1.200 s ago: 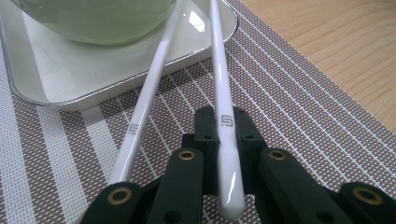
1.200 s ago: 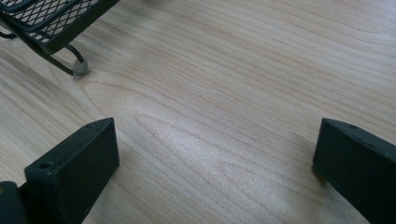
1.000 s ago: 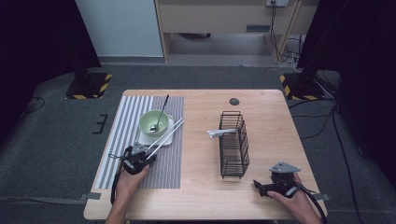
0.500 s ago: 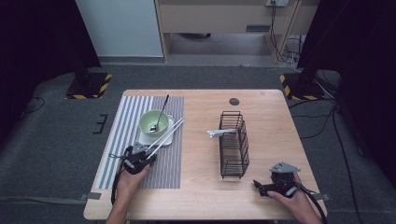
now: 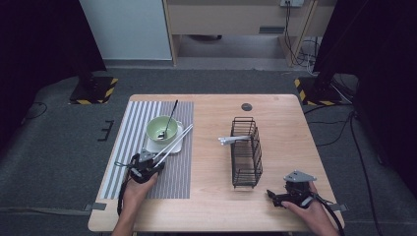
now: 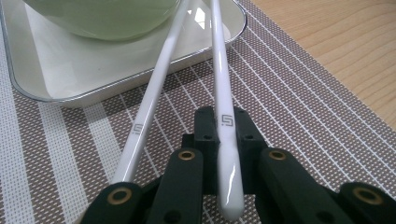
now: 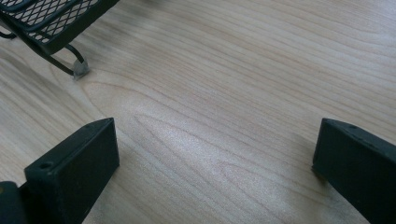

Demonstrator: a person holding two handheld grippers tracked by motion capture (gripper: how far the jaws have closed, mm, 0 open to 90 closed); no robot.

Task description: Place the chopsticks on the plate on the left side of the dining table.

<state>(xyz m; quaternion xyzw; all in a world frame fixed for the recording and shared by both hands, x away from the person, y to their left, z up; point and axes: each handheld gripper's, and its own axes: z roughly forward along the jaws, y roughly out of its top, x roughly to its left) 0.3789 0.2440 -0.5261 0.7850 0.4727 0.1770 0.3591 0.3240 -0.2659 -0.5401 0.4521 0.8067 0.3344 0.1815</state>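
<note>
Wooden tabletop [image 5: 211, 206] fills the high view, with a striped mat [image 5: 125, 147] at its left and a black wire rack [image 5: 246, 152] right of centre. Your left gripper [image 5: 153, 164] sits on the mat just below the green bowl [image 5: 162, 129], pinching the near end of one white chopstick [image 5: 173, 143]; your right gripper [image 5: 275, 196] rests near the table's front edge, well apart from the rack.

Left gripper view: the jaws are pressed together on that chopstick [image 6: 224, 116]; the second chopstick [image 6: 149, 107] lies beside them, both leaning over the white tray [image 6: 42, 74].

Right gripper view: jaws spread wide over bare wood.

You seem to be at the grasp; lifting next calls for a firm pinch and a clean rise past the bowl.
</note>
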